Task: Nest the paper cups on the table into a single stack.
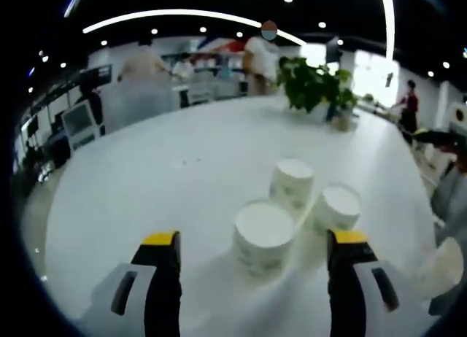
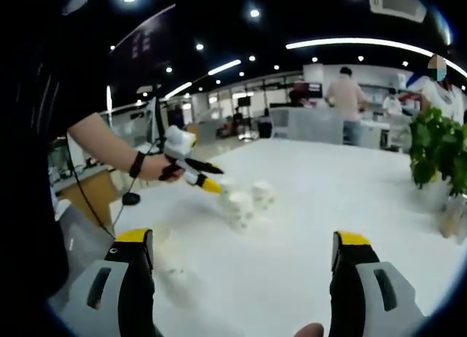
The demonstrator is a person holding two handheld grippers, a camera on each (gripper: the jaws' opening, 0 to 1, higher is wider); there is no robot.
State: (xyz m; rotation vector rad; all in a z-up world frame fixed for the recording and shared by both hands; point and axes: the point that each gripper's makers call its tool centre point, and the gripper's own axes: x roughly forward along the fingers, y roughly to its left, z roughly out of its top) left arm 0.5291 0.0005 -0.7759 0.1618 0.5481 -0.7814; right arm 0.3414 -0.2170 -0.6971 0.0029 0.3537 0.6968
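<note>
No legible text, label, brand, number or sign is present in either view. The cups (image 1: 263,238) carry a faint printed pattern on their sides, too blurred to read. Background panels and screens behind the bench (image 1: 182,176) are too small and soft to resolve any characters.

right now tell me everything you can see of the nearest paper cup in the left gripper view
The nearest paper cup is white, apparently paper, with a faint greyish print on its side. It stands upside down on the white table, flat base up, ringed by a thin raised edge. It sits ahead of the open left hand-held gripper, untouched by its yellow-tipped jaws. Two similar cups stand just behind it, close; whether they touch it is unclear.
</note>
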